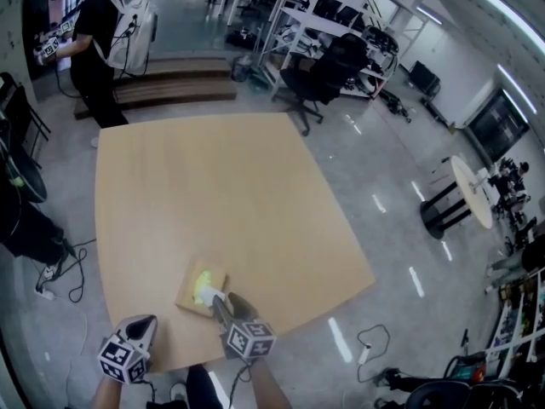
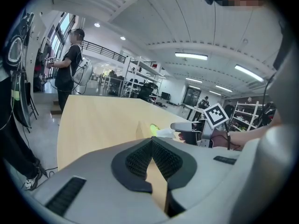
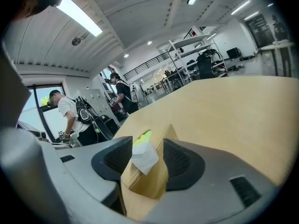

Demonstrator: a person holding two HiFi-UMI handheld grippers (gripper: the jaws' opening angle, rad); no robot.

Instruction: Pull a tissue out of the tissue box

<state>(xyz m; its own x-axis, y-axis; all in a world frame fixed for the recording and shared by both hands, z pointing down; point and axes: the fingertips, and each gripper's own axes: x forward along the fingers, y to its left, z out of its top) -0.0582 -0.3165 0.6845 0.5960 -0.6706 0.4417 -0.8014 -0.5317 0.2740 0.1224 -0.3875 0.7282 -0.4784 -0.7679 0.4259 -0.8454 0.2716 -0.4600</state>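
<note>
A tan tissue box (image 1: 194, 285) with a yellow-green opening lies near the wooden table's (image 1: 221, 194) front edge. A white tissue (image 1: 208, 296) sticks up from its slot. My right gripper (image 1: 218, 302) reaches over the box's near end. In the right gripper view the tissue (image 3: 145, 158) stands between the open jaws of my right gripper (image 3: 145, 149), with a gap on either side, above the box (image 3: 150, 181). My left gripper (image 1: 147, 323) hovers at the table's front edge, left of the box. Its pads meet in the left gripper view (image 2: 152, 146), with nothing between them.
A person with a backpack (image 1: 100, 34) stands beyond the table's far left corner. A black office chair (image 1: 328, 73) sits past the far right corner, and a round white side table (image 1: 471, 191) stands on the right. Cables (image 1: 72, 267) lie on the floor at left.
</note>
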